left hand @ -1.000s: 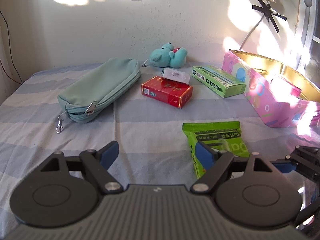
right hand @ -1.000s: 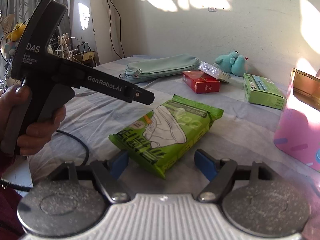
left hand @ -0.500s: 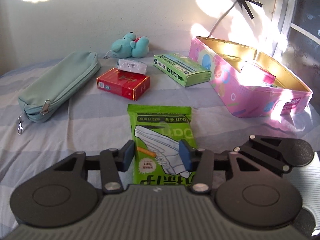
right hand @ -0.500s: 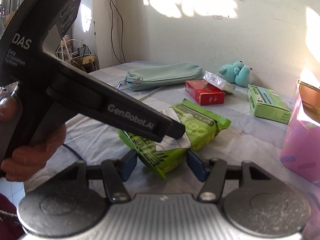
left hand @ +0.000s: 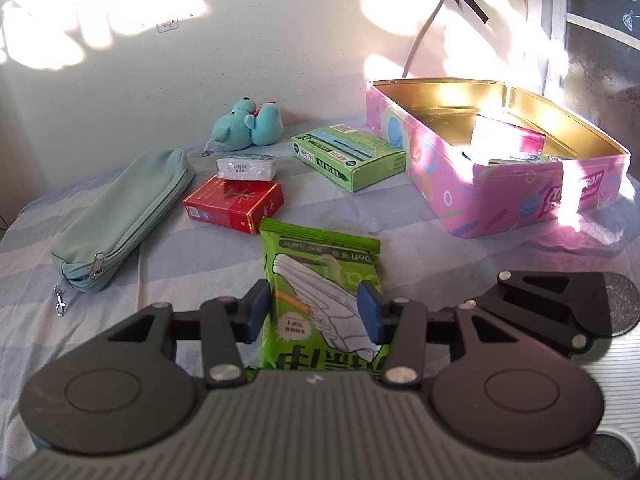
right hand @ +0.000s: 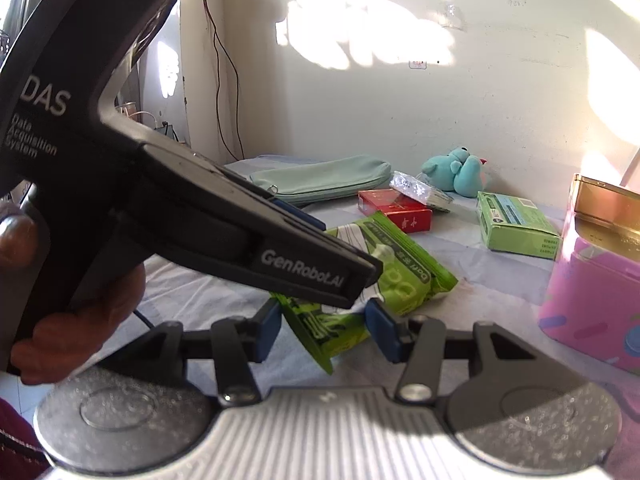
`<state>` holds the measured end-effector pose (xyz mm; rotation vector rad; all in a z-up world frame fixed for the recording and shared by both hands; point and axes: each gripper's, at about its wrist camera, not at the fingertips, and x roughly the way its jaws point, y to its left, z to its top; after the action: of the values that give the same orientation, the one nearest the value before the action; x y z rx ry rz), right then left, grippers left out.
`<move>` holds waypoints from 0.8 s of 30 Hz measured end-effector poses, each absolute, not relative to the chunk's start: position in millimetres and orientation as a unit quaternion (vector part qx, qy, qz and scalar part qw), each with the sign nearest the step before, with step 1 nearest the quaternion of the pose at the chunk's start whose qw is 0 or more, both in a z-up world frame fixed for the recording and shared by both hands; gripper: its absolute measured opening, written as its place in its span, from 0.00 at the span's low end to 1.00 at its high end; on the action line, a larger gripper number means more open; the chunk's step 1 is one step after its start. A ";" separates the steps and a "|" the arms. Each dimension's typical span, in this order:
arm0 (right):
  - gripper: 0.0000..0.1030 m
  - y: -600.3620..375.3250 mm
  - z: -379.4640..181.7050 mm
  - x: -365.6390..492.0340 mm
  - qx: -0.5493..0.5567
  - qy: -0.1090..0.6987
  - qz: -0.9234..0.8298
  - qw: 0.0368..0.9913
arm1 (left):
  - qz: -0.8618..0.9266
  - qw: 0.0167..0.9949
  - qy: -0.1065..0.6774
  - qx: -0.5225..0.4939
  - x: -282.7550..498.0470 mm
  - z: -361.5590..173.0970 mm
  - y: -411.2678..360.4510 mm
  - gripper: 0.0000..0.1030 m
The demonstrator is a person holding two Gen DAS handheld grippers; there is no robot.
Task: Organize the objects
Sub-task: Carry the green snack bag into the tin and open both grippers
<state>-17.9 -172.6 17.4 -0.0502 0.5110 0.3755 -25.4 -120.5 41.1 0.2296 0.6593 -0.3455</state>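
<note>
A green wipes packet (left hand: 320, 264) lies lengthwise on the striped bedsheet. My left gripper (left hand: 314, 312) is shut on it, its blue pads pressing the packet's two long sides. In the right wrist view the left gripper (right hand: 336, 244) reaches in from the left over the packet (right hand: 412, 276), held by a person's hand (right hand: 92, 320). My right gripper (right hand: 324, 332) has the packet's near end between its jaws, which are closing; I see no firm press from its pads. The open pink tin (left hand: 500, 192) stands at the right with small boxes inside.
On the sheet behind the packet are a red box (left hand: 236, 204), a small white pack (left hand: 246, 168), a green carton (left hand: 352, 156), a teal zip pouch (left hand: 124, 216) and a teal plush (left hand: 248, 124). The wall is close behind them.
My left gripper swung right, came over the green packet and closed on its sides. My right gripper's jaws narrowed around the packet's near end, and the left gripper now fills its view.
</note>
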 end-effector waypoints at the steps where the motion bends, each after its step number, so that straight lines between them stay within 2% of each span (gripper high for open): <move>1: 0.47 -171.8 17.0 -19.5 -0.034 0.257 0.181 0.949 | -0.172 0.923 0.325 0.112 -25.2 40.5 -122.0 0.49; 5: 0.53 -177.9 17.2 -30.2 -0.045 0.272 0.170 0.946 | -0.175 0.919 0.333 0.117 -26.6 36.0 -127.7 0.52; 7: 0.64 -183.8 18.0 -31.9 -0.037 0.279 0.160 0.946 | -0.160 0.924 0.322 0.126 -26.5 36.2 -124.9 0.54; 11: 0.64 -192.7 20.7 -30.8 -0.018 0.287 0.154 0.945 | -0.129 0.932 0.321 0.106 -19.3 35.7 -102.1 0.64; 24: 0.71 -170.5 15.8 -7.3 -0.036 0.338 0.158 0.927 | -0.119 0.933 0.337 0.044 -3.8 20.3 -49.9 0.64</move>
<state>-7.3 -170.5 15.8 -0.0748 0.6926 0.3239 -3.8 -49.9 20.3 0.0908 0.6898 -0.2444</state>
